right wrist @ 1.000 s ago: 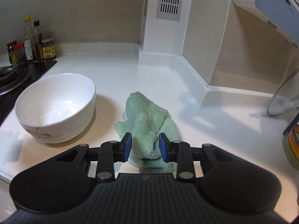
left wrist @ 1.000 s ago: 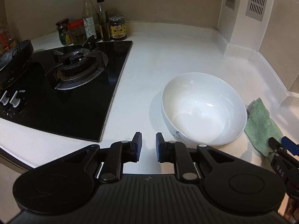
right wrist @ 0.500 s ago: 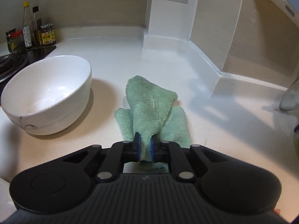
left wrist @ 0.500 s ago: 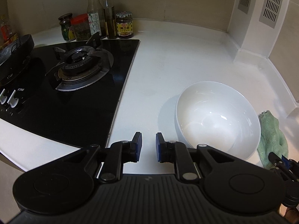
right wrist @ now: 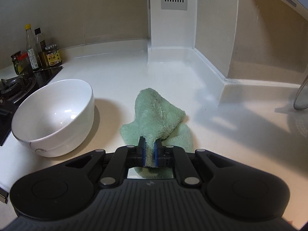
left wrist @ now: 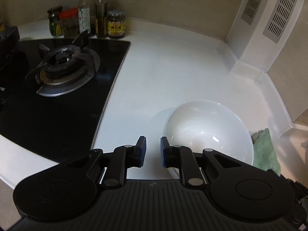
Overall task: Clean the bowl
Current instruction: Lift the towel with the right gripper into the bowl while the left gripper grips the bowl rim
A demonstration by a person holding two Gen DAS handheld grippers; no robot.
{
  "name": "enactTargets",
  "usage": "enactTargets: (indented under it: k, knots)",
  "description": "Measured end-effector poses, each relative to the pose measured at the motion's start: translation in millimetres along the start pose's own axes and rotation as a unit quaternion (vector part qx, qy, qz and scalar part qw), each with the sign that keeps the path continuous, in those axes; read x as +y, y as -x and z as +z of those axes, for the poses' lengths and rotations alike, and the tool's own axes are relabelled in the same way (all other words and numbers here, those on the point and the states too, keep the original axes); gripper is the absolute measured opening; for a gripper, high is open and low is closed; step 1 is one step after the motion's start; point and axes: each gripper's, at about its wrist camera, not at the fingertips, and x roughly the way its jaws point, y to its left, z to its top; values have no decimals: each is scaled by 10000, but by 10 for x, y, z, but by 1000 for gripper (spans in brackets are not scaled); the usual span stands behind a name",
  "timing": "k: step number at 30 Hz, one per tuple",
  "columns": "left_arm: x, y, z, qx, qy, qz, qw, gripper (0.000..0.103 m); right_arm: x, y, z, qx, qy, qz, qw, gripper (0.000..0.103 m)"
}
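Between the blue pads of the right gripper (right wrist: 150,150) a fold of the green cloth (right wrist: 157,113) is pinched tight, the rest of it trailing forward onto the white counter (right wrist: 123,71), long axis running away from the camera. Just left of the cloth, with a strip of bare counter between them, stands the white bowl (right wrist: 53,115), upright and mouth up. So the bowl lies to the left of the loaded claw, and any wiping would need the cloth carried that way.

Nearer the bowl is the left gripper (left wrist: 152,152), jaws parted and gripping nothing, the bowl (left wrist: 207,132) just ahead and to its right.

Only the right view shows the clamp on the cloth and the 1 grey squiggle on the bowl's outer wall. Only the left view looks into the bowl: glossy, no residue that I can make out. Farther left sit the stove burner (left wrist: 65,69) and jars (left wrist: 115,24).
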Motion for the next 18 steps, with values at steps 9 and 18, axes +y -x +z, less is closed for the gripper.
enactTargets:
  k: [9, 18]
  knots:
    - [-64, -292, 4, 590, -5, -144, 9982, 18, -22, -64, -13, 99, -19, 17, 9999, 7]
    - [28, -495, 92, 934, 268, -247, 9950, 7, -35, -63, 127, 97, 140, 145, 9998, 7]
